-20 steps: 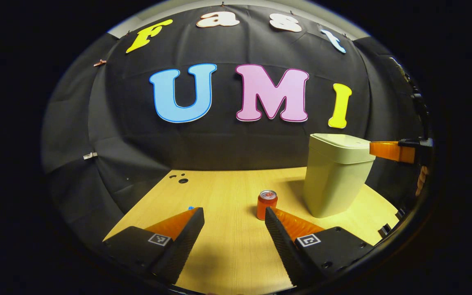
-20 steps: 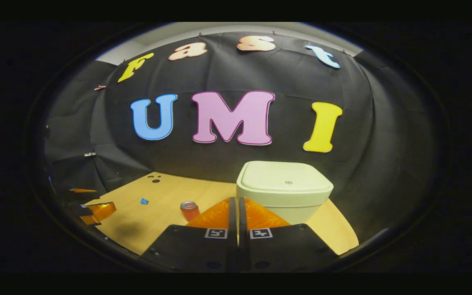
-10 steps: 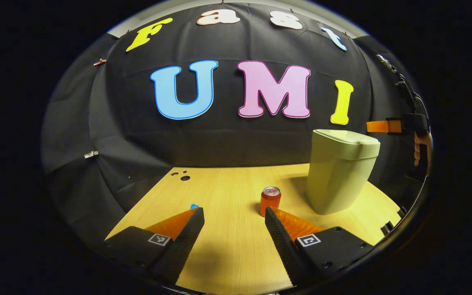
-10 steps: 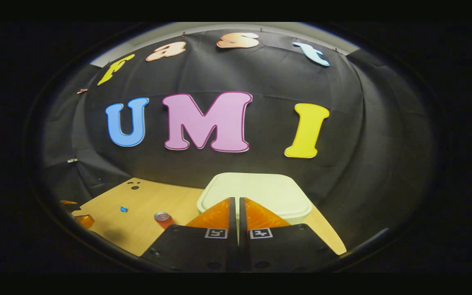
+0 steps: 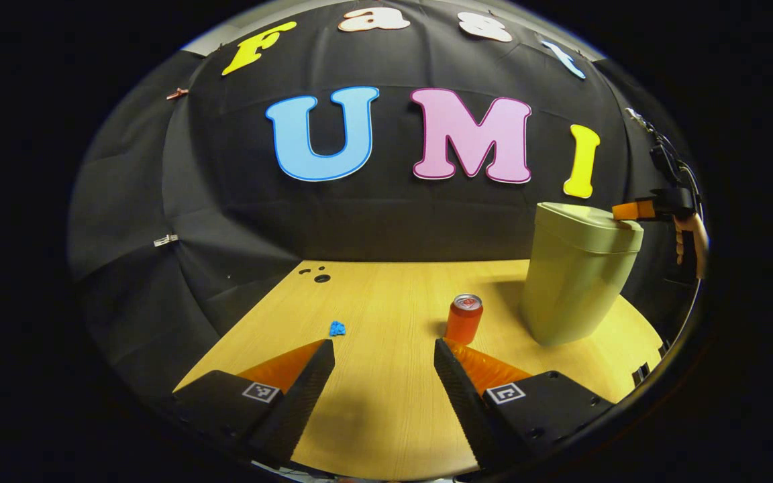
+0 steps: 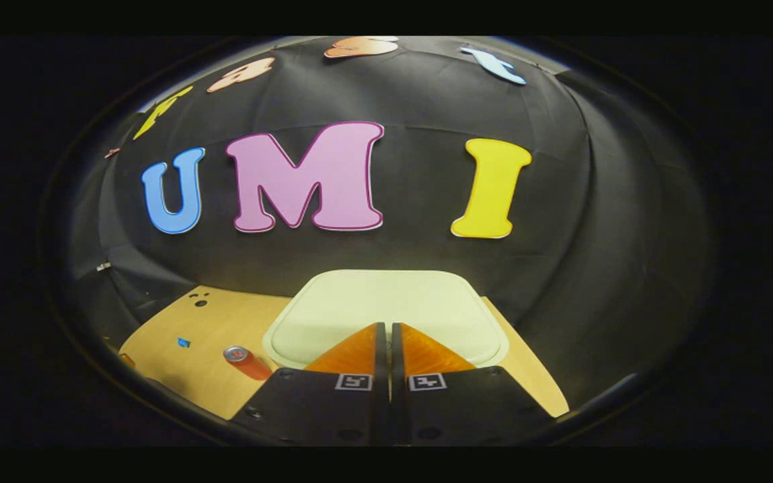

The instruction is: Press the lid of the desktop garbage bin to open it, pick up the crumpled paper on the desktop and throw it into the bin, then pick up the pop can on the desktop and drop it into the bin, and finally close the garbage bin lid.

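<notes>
Right gripper view: right gripper point(image 6: 386, 327) closed, empty, tips over the closed bin lid point(image 6: 386, 305). Left gripper view: left gripper point(image 5: 384, 343) open, hovering above the desktop point(image 5: 386, 416); pop can point(image 5: 464, 319) upright beside the garbage bin point(image 5: 578, 282) near right edge; blue crumpled paper point(image 5: 337, 328) mid-desk.

— Item one? 
— Bench point(image 5: 373, 402), pale wood grain, small round holes point(image 5: 321, 277) near its far left corner. 
— Item two? 
— Black cloth wall point(image 5: 386, 221) behind the bench — creased, with a small clip point(image 5: 166, 239) at the left.
</notes>
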`<action>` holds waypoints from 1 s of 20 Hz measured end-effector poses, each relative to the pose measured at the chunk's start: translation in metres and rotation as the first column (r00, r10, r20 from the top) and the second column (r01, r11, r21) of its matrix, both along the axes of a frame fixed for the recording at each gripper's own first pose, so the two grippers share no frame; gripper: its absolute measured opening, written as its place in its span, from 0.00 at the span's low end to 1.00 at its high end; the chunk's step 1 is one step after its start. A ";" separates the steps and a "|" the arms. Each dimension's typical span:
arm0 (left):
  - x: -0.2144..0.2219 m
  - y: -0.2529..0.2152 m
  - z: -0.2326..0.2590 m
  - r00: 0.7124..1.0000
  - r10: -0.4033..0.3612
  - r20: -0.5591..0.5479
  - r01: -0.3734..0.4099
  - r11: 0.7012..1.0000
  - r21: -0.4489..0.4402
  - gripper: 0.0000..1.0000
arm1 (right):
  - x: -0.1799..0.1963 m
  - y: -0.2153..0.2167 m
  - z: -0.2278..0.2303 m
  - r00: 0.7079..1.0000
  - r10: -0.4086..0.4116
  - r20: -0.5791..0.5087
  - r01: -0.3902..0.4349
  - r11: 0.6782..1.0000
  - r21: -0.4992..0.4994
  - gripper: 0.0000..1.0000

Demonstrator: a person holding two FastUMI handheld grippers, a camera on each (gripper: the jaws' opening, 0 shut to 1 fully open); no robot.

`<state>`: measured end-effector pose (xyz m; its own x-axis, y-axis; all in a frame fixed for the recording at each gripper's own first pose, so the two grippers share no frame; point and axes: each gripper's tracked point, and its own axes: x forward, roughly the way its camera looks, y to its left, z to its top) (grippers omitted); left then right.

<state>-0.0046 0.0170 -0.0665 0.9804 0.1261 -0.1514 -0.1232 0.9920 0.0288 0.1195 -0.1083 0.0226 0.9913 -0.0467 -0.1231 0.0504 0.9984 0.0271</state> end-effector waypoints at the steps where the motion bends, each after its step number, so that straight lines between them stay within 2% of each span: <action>1: 0.000 -0.001 -0.001 1.000 0.005 -0.001 -0.005 1.000 -0.001 0.96 | 0.001 0.000 0.001 1.000 -0.001 -0.002 0.001 1.000 -0.004 0.01; 3: 0.002 -0.003 -0.007 1.000 0.020 -0.018 -0.020 1.000 -0.005 0.96 | 0.001 0.000 -0.001 1.000 -0.001 -0.001 0.001 0.999 -0.036 0.10; 4: 0.003 -0.005 -0.008 1.000 0.019 -0.019 -0.019 1.000 -0.009 0.96 | 0.001 -0.001 -0.003 1.000 -0.001 -0.006 0.001 0.999 -0.040 0.00; 6: 0.004 -0.008 -0.011 1.000 0.021 -0.022 -0.022 1.000 -0.021 0.96 | 0.003 -0.001 -0.004 1.000 -0.005 -0.002 0.005 1.000 -0.025 0.05; 7: 0.005 -0.011 -0.013 0.999 0.017 -0.027 -0.018 0.999 -0.026 0.96 | 0.001 -0.001 -0.003 1.000 0.001 0.004 0.000 1.000 -0.025 0.05; 8: 0.007 -0.012 -0.014 0.999 0.014 -0.034 -0.015 0.999 -0.028 0.96 | 0.003 -0.001 -0.004 1.000 0.005 -0.005 -0.005 1.000 -0.019 0.01; 9: 0.010 -0.015 -0.015 0.999 0.012 -0.038 -0.013 1.000 -0.026 0.96 | 0.001 0.000 -0.003 1.000 0.008 0.004 -0.008 1.000 -0.010 0.06; 10: 0.013 -0.016 -0.015 0.999 0.010 -0.041 -0.010 1.000 -0.021 0.96 | 0.002 0.001 -0.004 1.000 0.014 0.001 -0.014 1.000 -0.013 0.01; 11: 0.017 -0.017 -0.013 0.999 0.010 -0.043 -0.010 1.000 -0.014 0.96 | 0.001 0.001 -0.002 1.000 0.016 0.004 -0.016 1.000 -0.021 0.05; 13: 0.025 -0.021 -0.002 0.999 0.018 -0.032 -0.018 1.000 -0.007 0.96 | -0.002 0.003 0.006 0.999 0.040 0.029 -0.038 0.998 -0.057 0.05; 14: 0.031 -0.022 0.004 0.999 0.037 -0.023 -0.037 0.999 -0.015 0.96 | -0.005 0.004 0.009 0.997 0.067 0.047 -0.064 0.995 -0.073 0.00; 16: 0.036 -0.023 0.010 0.997 0.071 -0.014 -0.071 0.997 -0.015 0.96 | -0.011 0.003 0.015 0.992 0.095 0.078 -0.090 0.994 -0.067 0.00; 17: 0.036 -0.023 0.011 0.995 0.094 -0.012 -0.094 0.995 -0.009 0.96 | -0.013 0.003 0.019 0.989 0.111 0.093 -0.106 0.993 -0.060 0.05; 18: 0.037 -0.022 0.014 0.993 0.116 -0.013 -0.116 0.993 -0.005 0.96 | -0.015 0.004 0.020 0.986 0.130 0.101 -0.125 0.991 -0.050 0.01; 20: 0.035 -0.022 0.015 0.988 0.152 -0.007 -0.152 0.988 -0.003 0.96 | -0.020 0.007 0.020 0.981 0.167 0.100 -0.165 0.986 -0.027 0.05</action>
<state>0.0301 -0.0048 -0.0510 0.9488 0.2732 -0.1587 -0.2725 0.9618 0.0268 0.0992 -0.1015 0.0430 0.9927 0.1182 -0.0219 -0.1181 0.9930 0.0053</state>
